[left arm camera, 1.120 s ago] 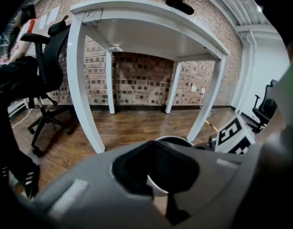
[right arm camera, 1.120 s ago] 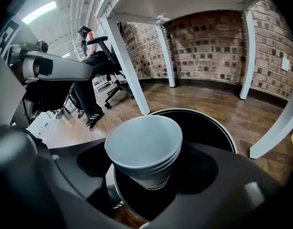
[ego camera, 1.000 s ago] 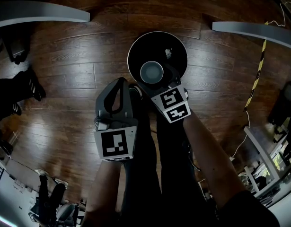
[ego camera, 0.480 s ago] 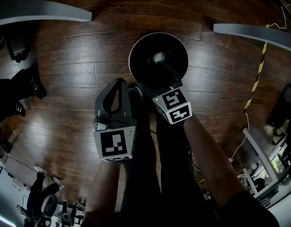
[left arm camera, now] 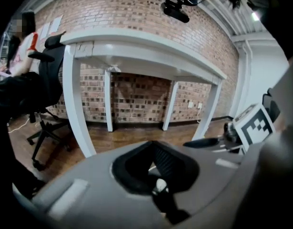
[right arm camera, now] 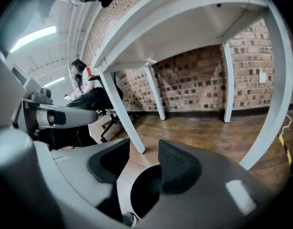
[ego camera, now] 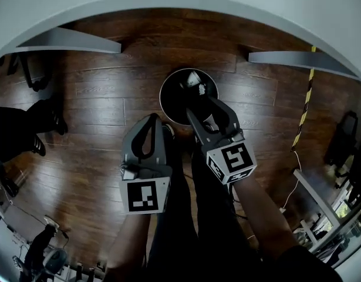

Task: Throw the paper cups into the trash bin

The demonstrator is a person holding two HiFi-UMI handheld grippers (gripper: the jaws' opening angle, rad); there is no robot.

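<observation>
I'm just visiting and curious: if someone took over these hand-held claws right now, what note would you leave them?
Left claw: shut, empty, held near the bin.
Right claw: over the bin, closing with nothing between its jaws.
The bin stands on the wooden floor; one pale cup lies inside it.
Done: that cup is binned.
Left: no other cup is in view, so look around for more.

right claw [right arm camera: 144, 148] jaws closing, nothing between them, dark trash bin [right arm camera: 142, 193] mouth right below, white counter [right arm camera: 184, 13] overhead, brick wall [right arm camera: 194, 85] behind
</observation>
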